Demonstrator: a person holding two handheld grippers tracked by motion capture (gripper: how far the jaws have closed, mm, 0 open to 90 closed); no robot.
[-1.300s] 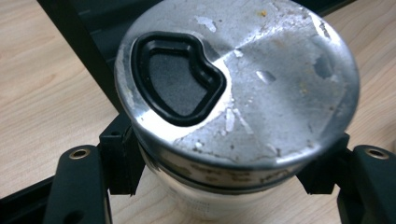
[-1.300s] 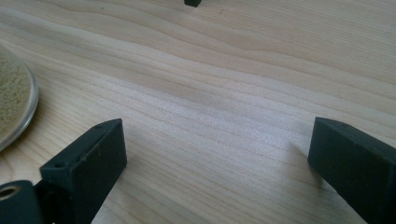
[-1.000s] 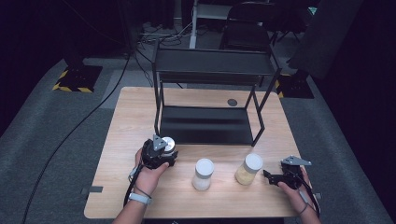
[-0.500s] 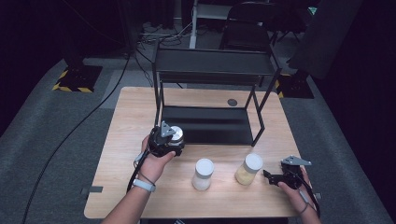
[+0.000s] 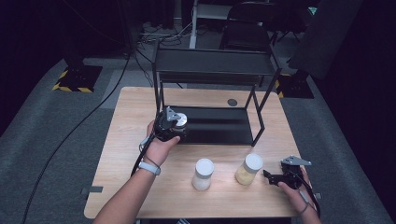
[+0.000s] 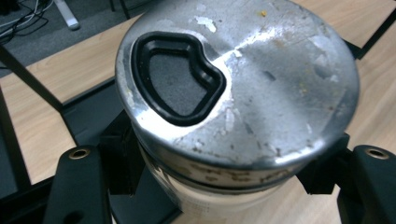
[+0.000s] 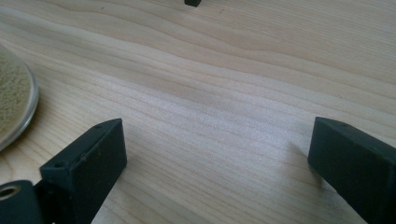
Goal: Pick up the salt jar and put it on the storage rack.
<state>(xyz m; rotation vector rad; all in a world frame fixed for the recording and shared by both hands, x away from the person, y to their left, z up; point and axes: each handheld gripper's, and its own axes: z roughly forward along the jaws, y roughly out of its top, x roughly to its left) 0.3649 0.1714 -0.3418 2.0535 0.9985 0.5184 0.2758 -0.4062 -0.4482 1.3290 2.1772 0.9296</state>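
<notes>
Left tool [image 5: 175, 122], clamped on a jar [image 6: 236, 88], has moved from the worktop's front to the rack [image 5: 219, 126]; right tool [image 5: 271, 177] sits apart.

Grey carpet [image 5: 56, 140] (dim room)

A light wooden table [image 5: 130, 140] carries a black metal shelf rack [image 5: 212, 93] with 2 tiers, set toward its far side. In front of the rack stand 2 white-lidded jars, upright and apart: one with pale contents [image 5: 202, 174], one with yellowish grains [image 5: 247, 169]. A small dark disc [image 5: 232, 102] lies on the table behind the rack's lower tier.
</notes>
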